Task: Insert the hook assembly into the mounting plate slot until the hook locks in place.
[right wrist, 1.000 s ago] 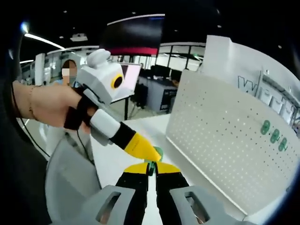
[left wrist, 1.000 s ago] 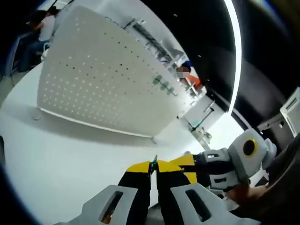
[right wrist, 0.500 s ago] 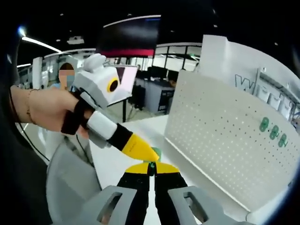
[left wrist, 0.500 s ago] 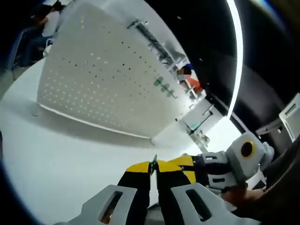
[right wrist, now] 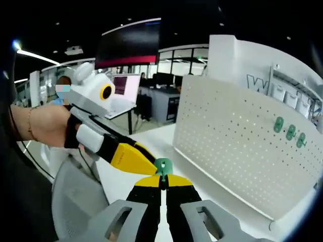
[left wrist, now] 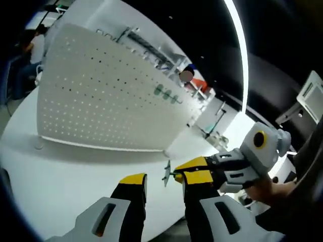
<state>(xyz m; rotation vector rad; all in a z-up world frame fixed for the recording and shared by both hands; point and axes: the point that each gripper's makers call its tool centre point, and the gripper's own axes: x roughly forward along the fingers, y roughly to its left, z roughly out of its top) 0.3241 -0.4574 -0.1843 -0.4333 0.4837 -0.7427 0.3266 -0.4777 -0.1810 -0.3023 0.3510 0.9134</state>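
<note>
Your left hand-held gripper (left wrist: 164, 182) stands released, its yellow-tipped jaws spread apart with a clear gap between them. In that gap, in the left gripper view, the small green hook assembly (left wrist: 166, 174) sits pinched at the tip of your right hand-held gripper (left wrist: 177, 175), which reaches in from the right with your hand (left wrist: 270, 190) behind it.

In the right gripper view, your right hand-held gripper (right wrist: 162, 181) is clenched on the green hook assembly (right wrist: 162, 167), which pokes up just past the closed yellow tips. Your left hand-held gripper (right wrist: 144, 162) comes in from the left there, its yellow tip just beside the hook; whether it touches the hook, you cannot tell.

The white perforated mounting plate (right wrist: 242, 146) stands upright on the white table (left wrist: 65, 174), on the far side of both grippers and well apart from the hook. Three green hooks (right wrist: 289, 132) already hang in a row high on the plate (left wrist: 106, 101), also seen in the left gripper view (left wrist: 165, 93).
</note>
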